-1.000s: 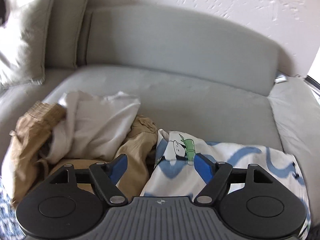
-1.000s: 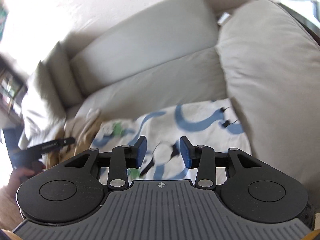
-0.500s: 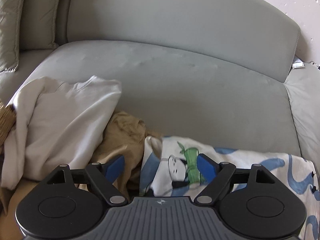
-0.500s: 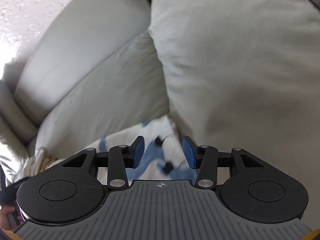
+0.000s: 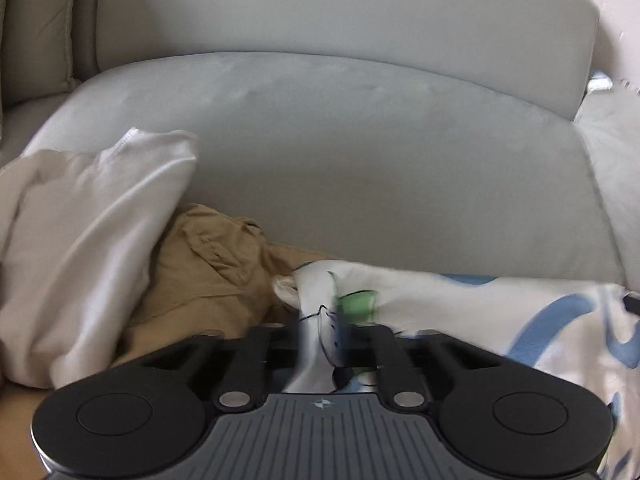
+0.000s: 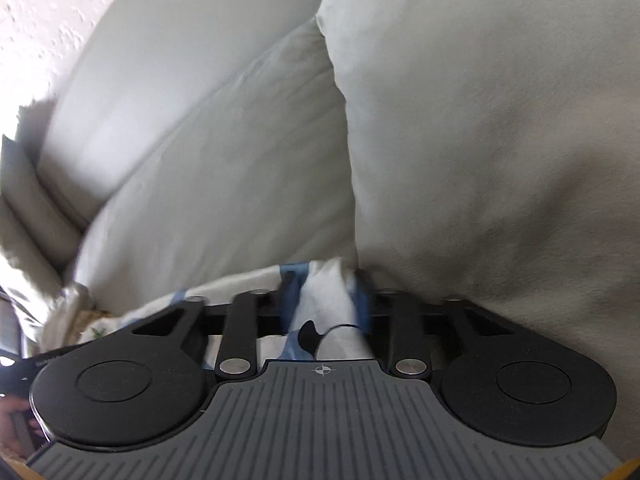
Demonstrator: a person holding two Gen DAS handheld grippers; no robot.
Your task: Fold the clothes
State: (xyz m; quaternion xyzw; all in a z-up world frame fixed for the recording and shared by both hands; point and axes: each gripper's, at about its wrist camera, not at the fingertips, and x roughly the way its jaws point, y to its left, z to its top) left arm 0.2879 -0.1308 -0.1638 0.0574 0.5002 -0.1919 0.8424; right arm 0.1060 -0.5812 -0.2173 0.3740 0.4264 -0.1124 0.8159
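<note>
A white garment with blue swirls and a green-and-black cartoon print (image 5: 460,304) lies along the front of a grey sofa seat (image 5: 360,152). My left gripper (image 5: 320,332) is shut on its left corner, and the cloth bunches between the fingers. My right gripper (image 6: 326,312) is shut on the garment's other end (image 6: 324,292), close against a large grey cushion (image 6: 500,140). The fingertips of both grippers are mostly covered by fabric.
A crumpled white garment (image 5: 80,232) and a tan garment (image 5: 208,268) lie in a heap at the left of the seat. The sofa backrest (image 5: 340,20) stands behind. The other gripper and a hand show at the right wrist view's left edge (image 6: 24,364).
Both grippers were open above the printed garment; they have come down and closed on its two ends. The right one swung toward the big cushion.
</note>
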